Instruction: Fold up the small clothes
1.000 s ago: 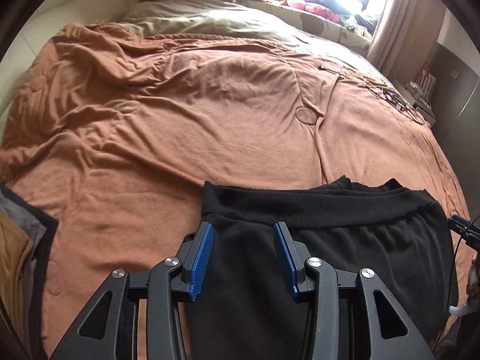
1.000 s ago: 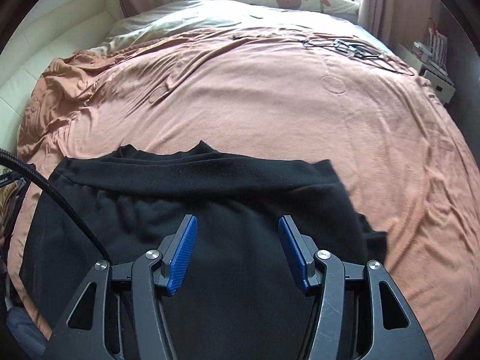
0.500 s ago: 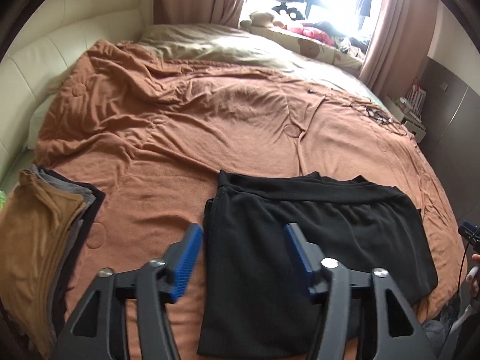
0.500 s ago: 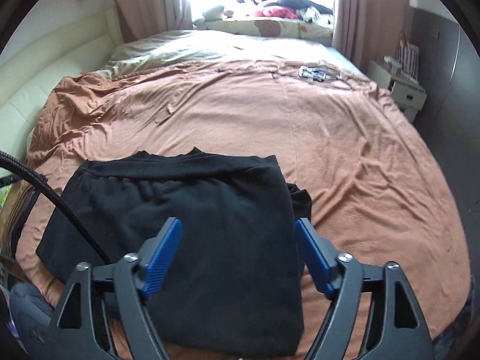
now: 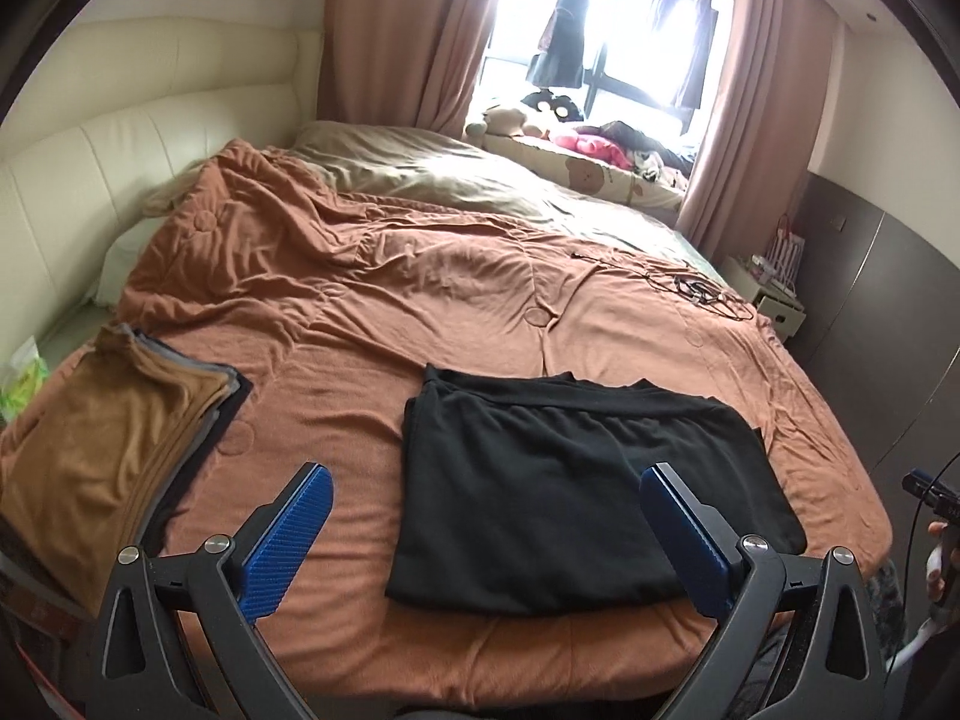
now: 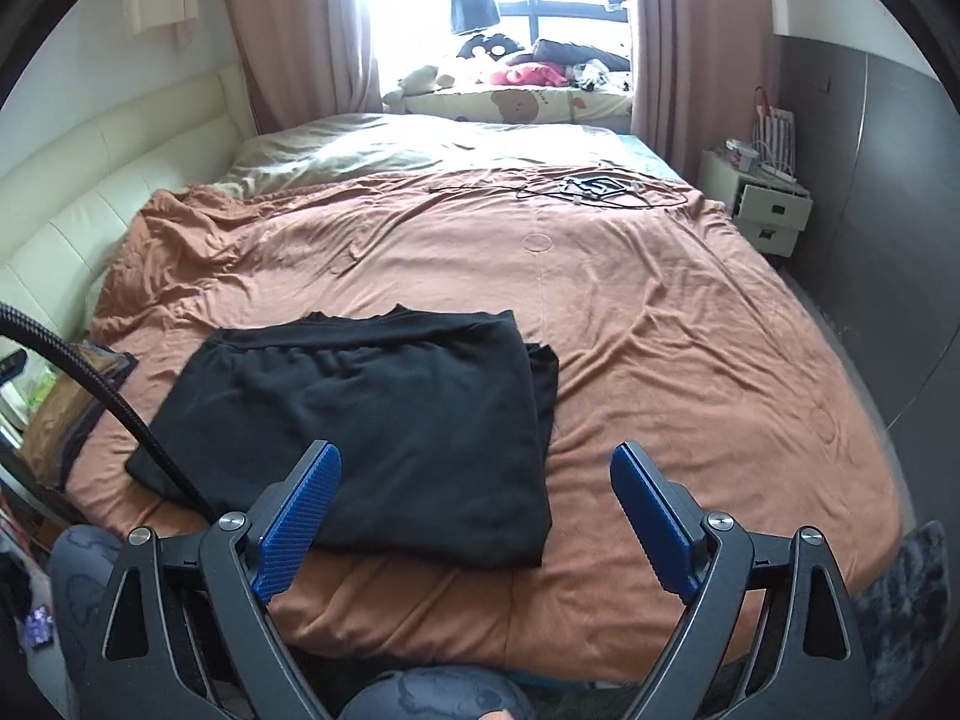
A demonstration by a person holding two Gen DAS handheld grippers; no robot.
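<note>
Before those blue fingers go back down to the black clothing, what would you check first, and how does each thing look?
1. Left gripper open and holding nothing: ok.
2. Right gripper open and holding nothing: ok.
3. Black garment lying flat on the brown bedspread: ok.
4. Edges squared up: not ok, a layer sticks out on its right side.
5. Clear of the folded stack to the left: ok.
6. Whether another fold is needed: cannot tell.

Both tongs [image 5: 483,516] [image 6: 477,501] wide apart, empty.
</note>
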